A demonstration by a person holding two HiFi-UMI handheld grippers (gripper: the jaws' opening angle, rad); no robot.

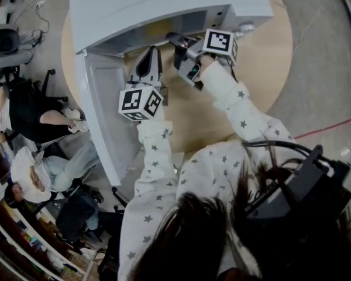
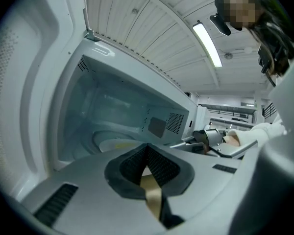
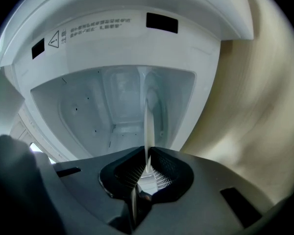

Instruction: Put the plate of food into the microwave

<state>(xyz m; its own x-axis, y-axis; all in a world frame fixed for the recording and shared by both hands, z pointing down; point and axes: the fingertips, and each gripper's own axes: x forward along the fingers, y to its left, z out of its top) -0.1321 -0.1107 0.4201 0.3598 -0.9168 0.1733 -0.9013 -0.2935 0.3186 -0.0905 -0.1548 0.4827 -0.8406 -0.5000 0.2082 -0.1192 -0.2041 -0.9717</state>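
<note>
The white microwave [image 1: 164, 4] stands on the round wooden table [image 1: 269, 63] with its door [image 1: 102, 110] swung open to the left. My right gripper [image 1: 174, 38] reaches into the cavity mouth. In the right gripper view the white plate [image 3: 148, 116] shows edge-on, and that gripper [image 3: 147, 168] is shut on its rim. The left gripper view shows the plate [image 2: 112, 143] low in the cavity [image 2: 117, 106] with something yellowish on it. My left gripper [image 1: 149, 54] hangs just outside the opening, its jaws [image 2: 146, 148] shut on nothing.
The open door juts out past the table's left edge. People [image 1: 35, 122] sit on chairs on the floor at the left. Bare tabletop lies to the right of and in front of the microwave.
</note>
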